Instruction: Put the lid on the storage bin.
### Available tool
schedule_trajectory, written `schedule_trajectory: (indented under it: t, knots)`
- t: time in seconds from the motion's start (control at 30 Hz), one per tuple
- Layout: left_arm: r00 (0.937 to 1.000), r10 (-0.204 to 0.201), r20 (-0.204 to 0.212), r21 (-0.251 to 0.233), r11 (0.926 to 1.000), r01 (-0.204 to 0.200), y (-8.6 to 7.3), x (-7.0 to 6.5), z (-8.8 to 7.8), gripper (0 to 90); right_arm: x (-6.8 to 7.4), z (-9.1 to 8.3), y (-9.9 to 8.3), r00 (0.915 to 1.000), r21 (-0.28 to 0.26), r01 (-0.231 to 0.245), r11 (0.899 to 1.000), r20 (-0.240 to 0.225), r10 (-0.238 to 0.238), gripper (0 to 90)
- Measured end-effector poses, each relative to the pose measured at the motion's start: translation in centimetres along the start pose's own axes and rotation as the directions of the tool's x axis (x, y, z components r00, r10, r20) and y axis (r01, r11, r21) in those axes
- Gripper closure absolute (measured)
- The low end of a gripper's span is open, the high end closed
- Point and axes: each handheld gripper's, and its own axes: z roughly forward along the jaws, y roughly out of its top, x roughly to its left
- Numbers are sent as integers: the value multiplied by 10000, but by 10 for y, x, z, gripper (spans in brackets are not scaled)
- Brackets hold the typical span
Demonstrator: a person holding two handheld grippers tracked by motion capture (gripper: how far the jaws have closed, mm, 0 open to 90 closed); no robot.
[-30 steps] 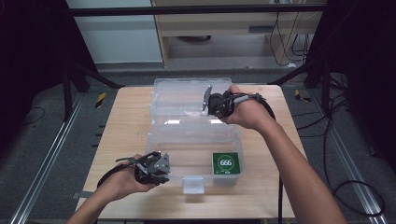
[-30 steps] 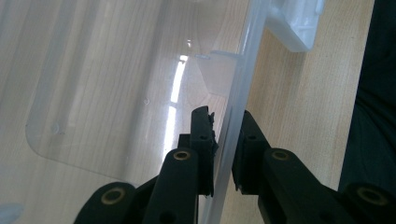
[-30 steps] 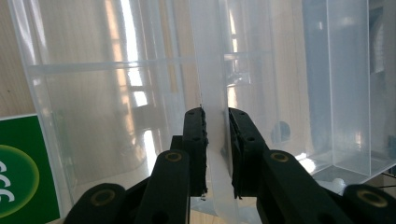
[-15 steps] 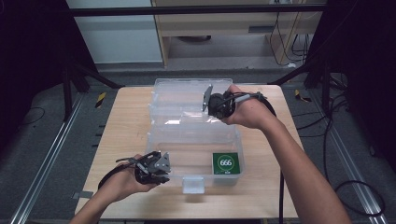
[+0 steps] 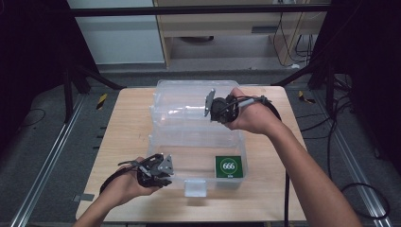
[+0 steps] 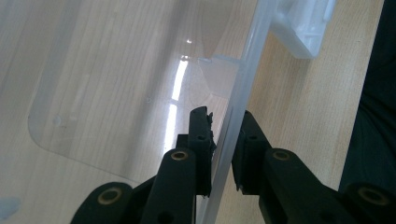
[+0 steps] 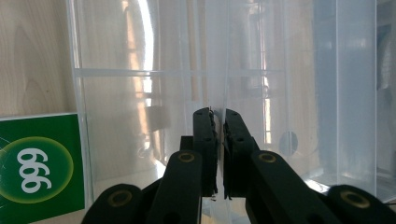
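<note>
Mid-frame, the right gripper clamps the lid's thin edge; lower left, the left gripper pinches the clear box's rim: light, slick, flexing plastic.

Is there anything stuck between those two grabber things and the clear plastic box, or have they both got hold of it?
Nothing visible stands between them. The left gripper straddles the front wall of the clear box, its jaws on either side of the rim. The right gripper has just been closing and pinches a thin clear edge of the lid at the back.
</note>
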Motion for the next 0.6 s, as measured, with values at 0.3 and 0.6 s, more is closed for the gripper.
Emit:
schedule_trajectory:
  t: [0.3, 0.6]
  knots:
    - [9998, -88, -184, -149, 9999, 86, 1, -2, 1, 788, -4, 4, 0, 9999, -5, -114, 9999, 81, 114, 851]
    - [9995, -181, -245, -328, 9993, 173, 1, -4, 2, 783, 3, -1, 2, 9996, -211, 19, 9998, 273, -13, 857]
